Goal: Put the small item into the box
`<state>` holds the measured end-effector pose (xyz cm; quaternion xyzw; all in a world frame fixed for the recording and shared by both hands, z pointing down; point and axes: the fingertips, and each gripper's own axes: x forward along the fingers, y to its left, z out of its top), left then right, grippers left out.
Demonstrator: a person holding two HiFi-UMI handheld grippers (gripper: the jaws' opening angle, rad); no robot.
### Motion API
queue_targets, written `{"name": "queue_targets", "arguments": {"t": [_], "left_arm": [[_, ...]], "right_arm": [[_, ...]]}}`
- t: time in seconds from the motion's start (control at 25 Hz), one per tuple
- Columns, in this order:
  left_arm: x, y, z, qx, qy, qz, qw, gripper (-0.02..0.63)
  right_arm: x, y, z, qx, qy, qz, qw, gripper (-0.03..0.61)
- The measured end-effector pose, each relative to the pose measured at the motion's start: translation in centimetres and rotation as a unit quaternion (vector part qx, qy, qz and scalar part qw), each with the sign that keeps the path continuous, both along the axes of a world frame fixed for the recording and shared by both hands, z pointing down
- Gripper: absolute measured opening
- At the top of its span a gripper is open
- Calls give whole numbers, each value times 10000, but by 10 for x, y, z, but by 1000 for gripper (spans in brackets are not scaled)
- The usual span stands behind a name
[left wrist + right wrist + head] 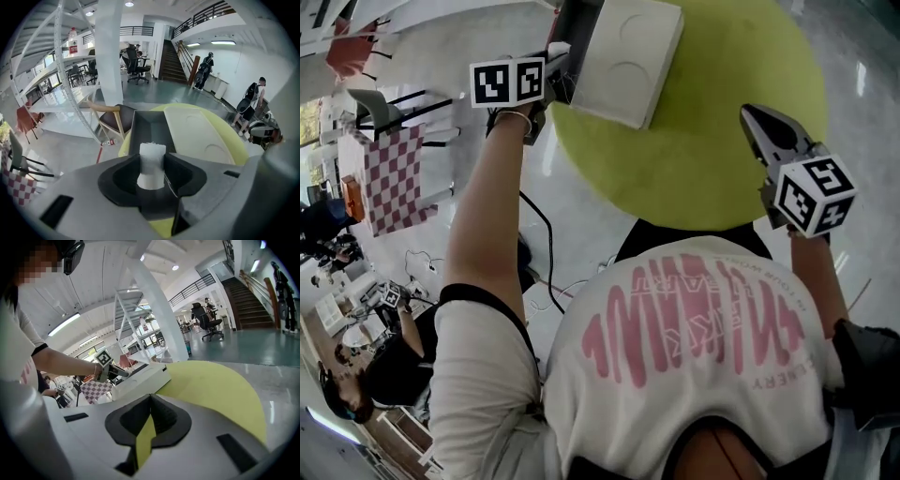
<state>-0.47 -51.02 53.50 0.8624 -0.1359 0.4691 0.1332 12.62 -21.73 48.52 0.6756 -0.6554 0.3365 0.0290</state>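
The item (152, 165) is clamped in the left hand-held gripper (152, 157), not yet dropped into the seemingly open box (148, 125) ahead; right hand-held gripper (149, 420) closed

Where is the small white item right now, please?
In the left gripper view, the small white item sits clamped in the left gripper, at the near end of the open box.

A round lime-green table (712, 159) stands on a glossy pale floor (862, 84). A red-and-white checked cloth (392, 178) shows well apart from it; a dark-seated wooden chair (112, 119) stands near the table
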Motion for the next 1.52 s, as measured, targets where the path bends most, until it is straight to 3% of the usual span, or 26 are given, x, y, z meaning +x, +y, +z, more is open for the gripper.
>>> {"name": "queue_targets", "arguments": {"t": [0.44,1.12,1.52], "left_arm": [[18,5,15,-21,-540,453,9975,172],[29,12,31,-133,-907,641,9937,172],[27,14,44,-251,-918,538,9940,172]], "right_arm": [[18,32,-7,-23,100,658,9978,6],[28,46,-4,-118,52,865,9962,6],[29,51,7,-127,32,892,9959,7]]}}
